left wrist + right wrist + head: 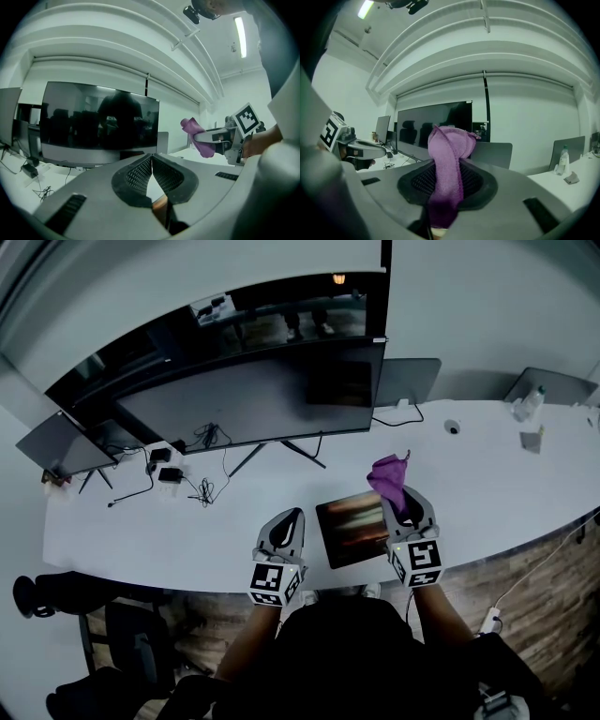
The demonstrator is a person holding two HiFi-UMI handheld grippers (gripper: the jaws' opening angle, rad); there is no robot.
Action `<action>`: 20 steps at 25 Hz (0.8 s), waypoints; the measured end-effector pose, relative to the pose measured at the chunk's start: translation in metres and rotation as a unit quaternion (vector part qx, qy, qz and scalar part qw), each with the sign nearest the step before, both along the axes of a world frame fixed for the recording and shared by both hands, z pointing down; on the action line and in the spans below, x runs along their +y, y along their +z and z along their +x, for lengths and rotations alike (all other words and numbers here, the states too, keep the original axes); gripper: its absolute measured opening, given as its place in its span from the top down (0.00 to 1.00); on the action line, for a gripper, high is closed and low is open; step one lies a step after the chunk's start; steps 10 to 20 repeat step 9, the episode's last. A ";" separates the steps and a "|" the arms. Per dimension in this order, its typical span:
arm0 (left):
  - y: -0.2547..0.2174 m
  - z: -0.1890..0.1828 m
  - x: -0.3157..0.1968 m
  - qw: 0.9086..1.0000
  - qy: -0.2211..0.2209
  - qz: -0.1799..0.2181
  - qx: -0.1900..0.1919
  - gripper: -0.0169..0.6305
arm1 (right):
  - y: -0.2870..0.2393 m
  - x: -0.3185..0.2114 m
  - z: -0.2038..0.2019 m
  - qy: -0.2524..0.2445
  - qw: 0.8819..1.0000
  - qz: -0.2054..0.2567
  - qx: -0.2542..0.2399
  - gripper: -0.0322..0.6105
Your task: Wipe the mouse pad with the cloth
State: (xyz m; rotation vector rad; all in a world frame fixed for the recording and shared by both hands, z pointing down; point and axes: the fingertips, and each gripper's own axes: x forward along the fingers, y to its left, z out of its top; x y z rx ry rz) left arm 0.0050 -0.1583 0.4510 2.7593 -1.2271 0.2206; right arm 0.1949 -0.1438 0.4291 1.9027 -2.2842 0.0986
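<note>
Purple cloth (449, 154) clamped upright in right gripper (408, 507) jaws | left gripper (151, 163) jaws pressed together, empty | head view alone shows mouse pad (349, 531) on desk (141, 531) between grippers, cloth above its right edge | both forearms reaching forward

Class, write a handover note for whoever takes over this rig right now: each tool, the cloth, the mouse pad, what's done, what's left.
Left tool: shut, empty, held left of the mouse pad.
Right tool: shut on the purple cloth, raised over the pad's right side, with the cloth off the pad.
Mouse pad: flat on the desk, between the two tools.
Done: cloth is gripped.
Left: lower the cloth onto the pad and wipe it.
</note>
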 end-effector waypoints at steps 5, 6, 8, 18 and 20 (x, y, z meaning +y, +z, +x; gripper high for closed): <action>-0.002 0.002 0.002 1.000 0.003 0.006 -0.006 0.94 | 0.001 0.002 -0.002 -0.001 1.000 -0.002 0.002 0.77; -0.003 0.003 0.002 1.000 0.005 0.007 -0.007 0.94 | 0.001 0.002 -0.003 -0.001 1.000 -0.002 0.001 0.77; -0.004 0.003 0.002 1.000 0.006 0.008 -0.007 0.94 | 0.001 0.003 -0.003 0.000 1.000 -0.002 0.001 0.77; -0.004 0.003 0.002 1.000 0.007 0.009 -0.007 0.94 | 0.001 0.003 -0.003 0.000 1.000 -0.002 0.001 0.77; -0.004 0.003 0.002 1.000 0.007 0.009 -0.007 0.94 | 0.001 0.003 -0.003 0.000 1.000 -0.002 0.001 0.77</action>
